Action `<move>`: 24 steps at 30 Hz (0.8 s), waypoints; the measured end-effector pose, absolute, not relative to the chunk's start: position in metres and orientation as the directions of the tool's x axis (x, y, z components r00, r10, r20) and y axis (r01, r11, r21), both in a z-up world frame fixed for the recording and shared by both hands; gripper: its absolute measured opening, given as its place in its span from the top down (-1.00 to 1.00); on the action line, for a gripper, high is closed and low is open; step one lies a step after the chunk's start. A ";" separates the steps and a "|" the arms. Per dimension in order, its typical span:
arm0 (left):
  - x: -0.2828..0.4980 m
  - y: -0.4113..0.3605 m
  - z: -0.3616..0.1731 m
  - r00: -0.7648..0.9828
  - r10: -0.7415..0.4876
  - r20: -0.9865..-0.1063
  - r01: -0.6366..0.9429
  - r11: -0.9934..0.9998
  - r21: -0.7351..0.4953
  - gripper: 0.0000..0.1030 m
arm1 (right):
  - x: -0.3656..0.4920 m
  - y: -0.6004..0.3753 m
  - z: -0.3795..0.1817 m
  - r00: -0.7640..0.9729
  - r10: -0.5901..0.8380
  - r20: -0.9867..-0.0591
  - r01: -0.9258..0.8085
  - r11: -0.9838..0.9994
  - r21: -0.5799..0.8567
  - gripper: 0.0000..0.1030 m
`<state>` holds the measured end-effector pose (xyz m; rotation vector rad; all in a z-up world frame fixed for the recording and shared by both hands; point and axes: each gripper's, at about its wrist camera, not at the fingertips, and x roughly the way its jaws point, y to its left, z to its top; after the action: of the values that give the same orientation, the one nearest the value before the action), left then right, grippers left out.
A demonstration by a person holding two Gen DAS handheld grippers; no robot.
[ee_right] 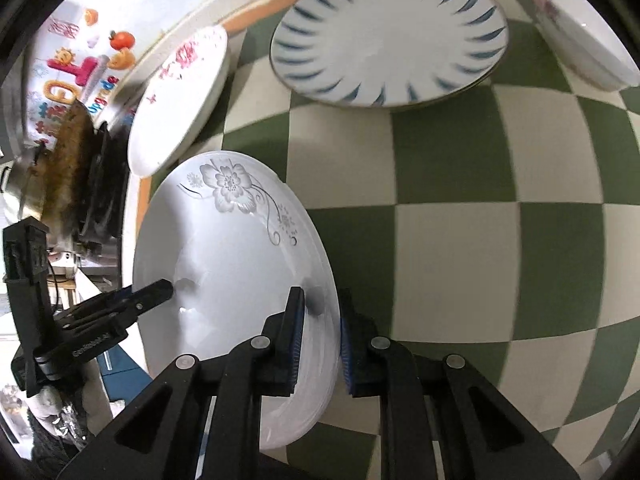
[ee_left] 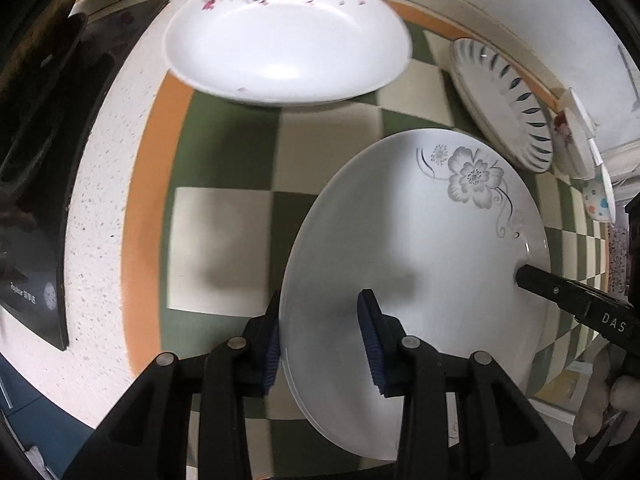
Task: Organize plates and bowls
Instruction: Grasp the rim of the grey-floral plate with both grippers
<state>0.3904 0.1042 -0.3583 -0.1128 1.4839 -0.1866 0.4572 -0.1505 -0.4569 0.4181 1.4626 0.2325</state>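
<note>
A white plate with a grey flower print [ee_left: 420,248] is held between both grippers above the green-and-cream checked mat. My left gripper [ee_left: 320,344] has its blue pads on either side of the plate's near rim, shut on it. My right gripper [ee_right: 320,344] clamps the opposite rim of the same plate [ee_right: 232,248]; its finger shows in the left wrist view [ee_left: 560,292]. A white plate with pink flowers [ee_left: 288,36] lies at the far side, also in the right wrist view [ee_right: 180,100]. A plate with blue leaf strokes [ee_right: 388,32] lies beyond, at the right in the left wrist view [ee_left: 508,100].
The checked mat [ee_right: 480,240] has an orange border on a speckled counter [ee_left: 104,200]. A black stovetop [ee_left: 36,184] is at the left. More white dishes [ee_left: 580,140] lean at the right, one in the right wrist view [ee_right: 584,40]. A metal pot [ee_right: 24,184] stands by the stove.
</note>
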 end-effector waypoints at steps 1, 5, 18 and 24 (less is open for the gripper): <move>0.390 0.096 -0.356 0.079 -0.193 -0.978 0.058 0.980 -0.189 0.36 | 0.456 -0.157 -0.452 0.114 0.406 -0.907 0.102 0.903 0.417 0.65; 0.395 0.063 -0.346 0.093 -0.190 -0.977 0.084 0.980 -0.182 0.36 | 0.452 -0.183 -0.438 0.134 0.407 -0.904 0.110 0.900 0.422 0.65; 0.388 -0.019 -0.367 0.054 -0.193 -0.980 0.125 0.975 -0.185 0.36 | 0.430 -0.289 -0.441 0.138 0.405 -0.904 0.166 0.890 0.424 0.65; 0.386 -0.033 -0.378 0.040 -0.166 -0.985 0.121 0.980 -0.161 0.35 | 0.432 -0.307 -0.462 0.117 0.416 -0.902 0.176 0.885 0.431 0.65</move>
<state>0.3858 -0.0334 -0.3778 -0.0364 1.5150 -0.2204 0.4324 -0.3065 -0.4620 0.4980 1.4612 0.1865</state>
